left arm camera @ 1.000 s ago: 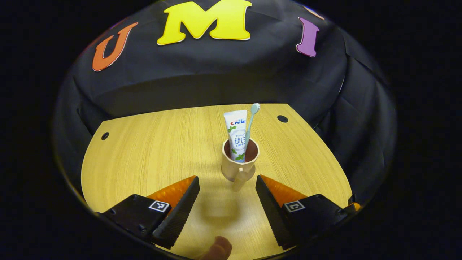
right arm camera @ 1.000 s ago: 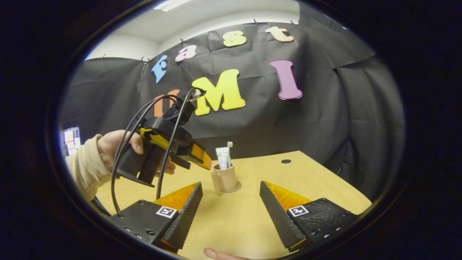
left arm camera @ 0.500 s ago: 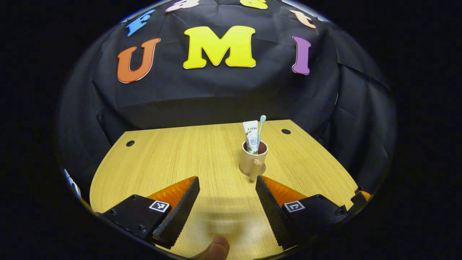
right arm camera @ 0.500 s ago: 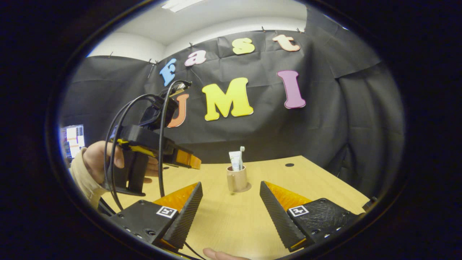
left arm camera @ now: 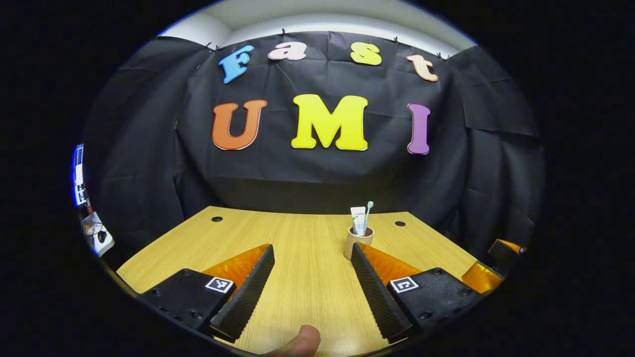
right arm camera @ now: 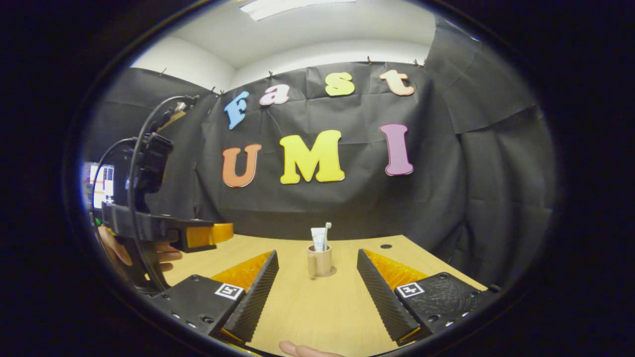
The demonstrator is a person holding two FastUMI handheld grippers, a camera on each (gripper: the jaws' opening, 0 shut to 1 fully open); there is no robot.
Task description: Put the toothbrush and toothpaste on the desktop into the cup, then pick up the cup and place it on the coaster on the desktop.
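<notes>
Cup (right arm camera: 320, 260) with toothpaste (right arm camera: 318, 238) and toothbrush (right arm camera: 326, 235) upright inside stands on its coaster (right arm camera: 331, 272) on the surface (right arm camera: 307, 307), well ahead of my right tongs (right arm camera: 317, 270), between their fingers. My left tongs (left arm camera: 312, 260) see it beyond their right finger. Both tongs gape wide, holding nothing.

Cup (left arm camera: 355, 243) base hidden (by tongs).
</notes>
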